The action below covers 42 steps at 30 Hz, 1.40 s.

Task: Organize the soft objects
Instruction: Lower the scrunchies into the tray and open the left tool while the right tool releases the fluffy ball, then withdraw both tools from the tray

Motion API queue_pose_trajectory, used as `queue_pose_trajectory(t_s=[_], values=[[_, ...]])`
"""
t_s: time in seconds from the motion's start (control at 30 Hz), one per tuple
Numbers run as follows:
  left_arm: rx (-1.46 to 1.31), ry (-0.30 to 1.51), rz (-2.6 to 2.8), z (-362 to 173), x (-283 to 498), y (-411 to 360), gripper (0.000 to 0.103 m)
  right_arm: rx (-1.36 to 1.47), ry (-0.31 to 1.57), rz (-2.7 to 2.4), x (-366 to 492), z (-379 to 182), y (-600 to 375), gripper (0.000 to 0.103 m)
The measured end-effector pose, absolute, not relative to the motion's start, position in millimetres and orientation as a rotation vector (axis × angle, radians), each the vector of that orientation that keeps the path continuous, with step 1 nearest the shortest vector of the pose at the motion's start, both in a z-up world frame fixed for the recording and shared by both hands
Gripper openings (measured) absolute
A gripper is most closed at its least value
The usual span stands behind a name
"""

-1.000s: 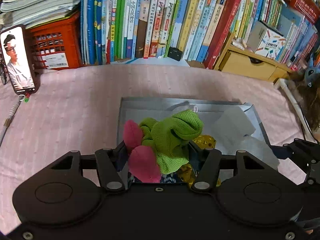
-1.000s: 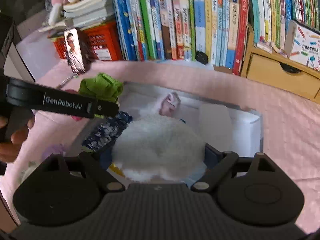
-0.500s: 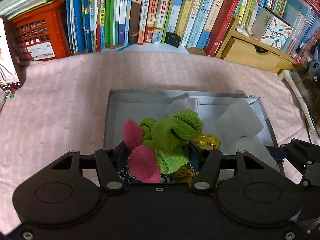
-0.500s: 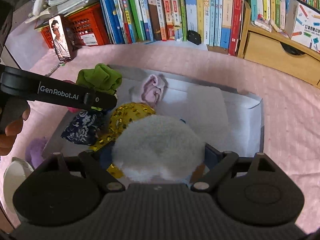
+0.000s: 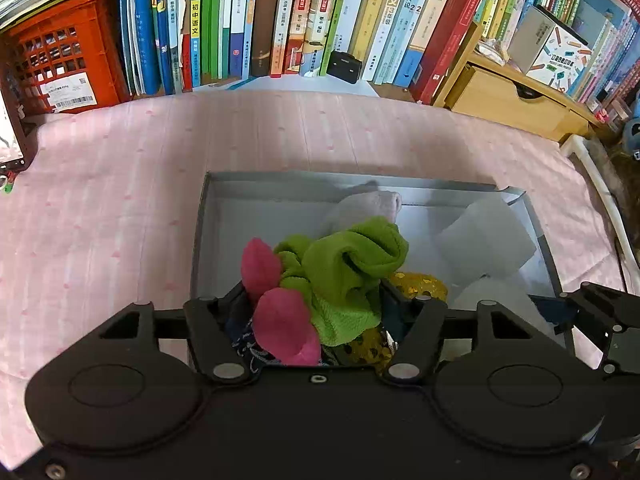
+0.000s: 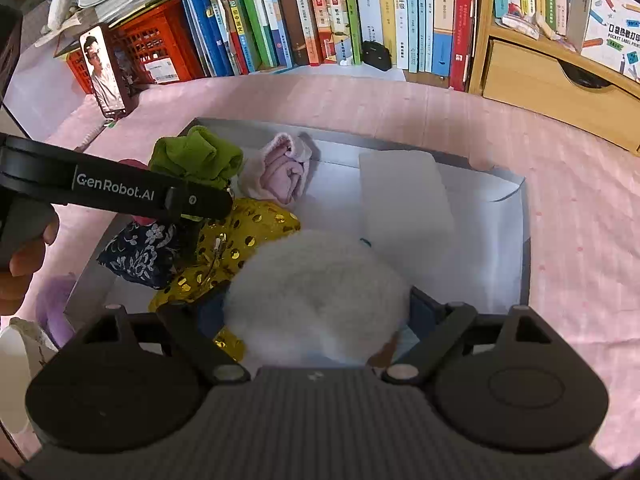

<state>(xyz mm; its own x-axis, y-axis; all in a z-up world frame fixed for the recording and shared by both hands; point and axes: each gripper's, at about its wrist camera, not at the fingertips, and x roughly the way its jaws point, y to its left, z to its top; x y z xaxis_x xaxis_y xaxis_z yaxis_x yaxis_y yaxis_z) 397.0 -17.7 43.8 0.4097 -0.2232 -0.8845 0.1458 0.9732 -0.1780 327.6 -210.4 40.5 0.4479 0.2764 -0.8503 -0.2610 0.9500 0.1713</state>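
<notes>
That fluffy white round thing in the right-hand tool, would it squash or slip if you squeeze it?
The fluffy white round plush probably squashes easily: its pile looks deep and its outline bulges between the right gripper's arms. It seems light for its bulk. Slipping looks unlikely, since fuzzy fibres tend to catch, though the contact itself is hidden.

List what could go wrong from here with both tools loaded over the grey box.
1. The left tool is opening with the green-and-pink bundle between its fingers; it may land on the yellow sequined piece and roll off untidily.
2. The right tool holds a bulky white fluffy item that hides the box floor beneath, so placement is partly blind.
3. The tools are close together and could collide.
</notes>
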Motion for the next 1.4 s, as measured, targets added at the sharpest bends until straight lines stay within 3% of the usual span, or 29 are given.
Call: queue_pose_trajectory(t_s=[0.3, 0.6, 0.97, 1.4], values=[[-0.063, 1.076, -0.249, 65.2, 386.3, -16.6, 0.086, 0.048, 1.020, 0.354, 322.7, 54.6, -218.1, 0.097], [-0.033, 0.976, -0.209, 99.2, 347.8, -10.3, 0.087, 0.048, 0.920, 0.364, 304.1, 83.5, -231.7, 0.099], [-0.017, 0.819, -0.166, 135.1, 244.8, 17.4, 0.091, -0.033, 0.661, 0.405, 234.1, 112.8, -239.6, 0.100], [0.008, 0.738, -0.075, 130.1, 163.2, 58.8, 0.092, -0.004, 0.674, 0.478, 219.3, 116.6, -237.2, 0.100]])
